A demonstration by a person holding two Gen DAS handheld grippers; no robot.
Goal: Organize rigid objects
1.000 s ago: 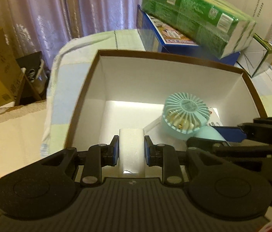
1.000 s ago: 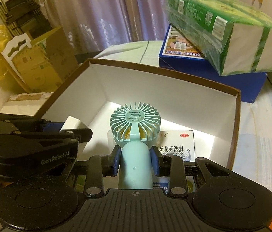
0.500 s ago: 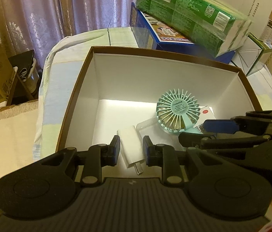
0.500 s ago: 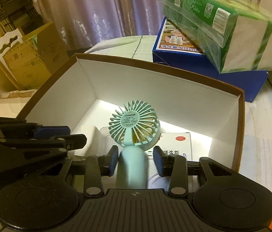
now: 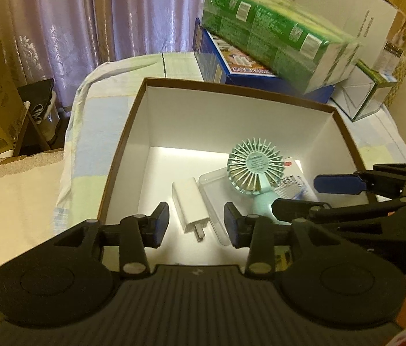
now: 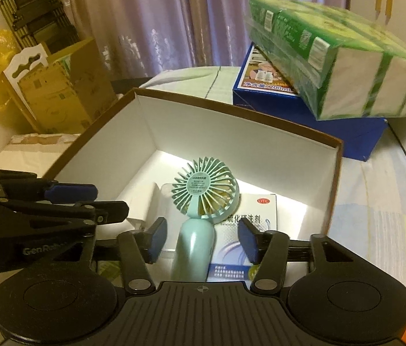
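A brown-rimmed box with white walls [image 5: 226, 115] [image 6: 231, 135] holds the items. A white plug charger [image 5: 190, 206] lies on its floor, free between the jaws of my open left gripper [image 5: 196, 223]. A mint hand fan [image 6: 203, 201] [image 5: 250, 171] lies beside it, partly on a clear case [image 5: 213, 193] and a white and blue medicine box [image 6: 249, 230] [image 5: 291, 178]. My right gripper [image 6: 203, 240] is open, its jaws apart on either side of the fan's handle without touching it.
Behind the box a green wrapped pack [image 5: 278, 33] lies on a blue carton [image 5: 231, 66]. A glass-like box [image 5: 364, 95] stands at the far right. Cardboard boxes [image 6: 58, 86] stand off the table's left edge. The tablecloth [image 5: 87, 132] surrounds the box.
Both grippers have opened and drawn back upward. The charger left my left gripper and the fan left my right gripper; both now lie in the box.
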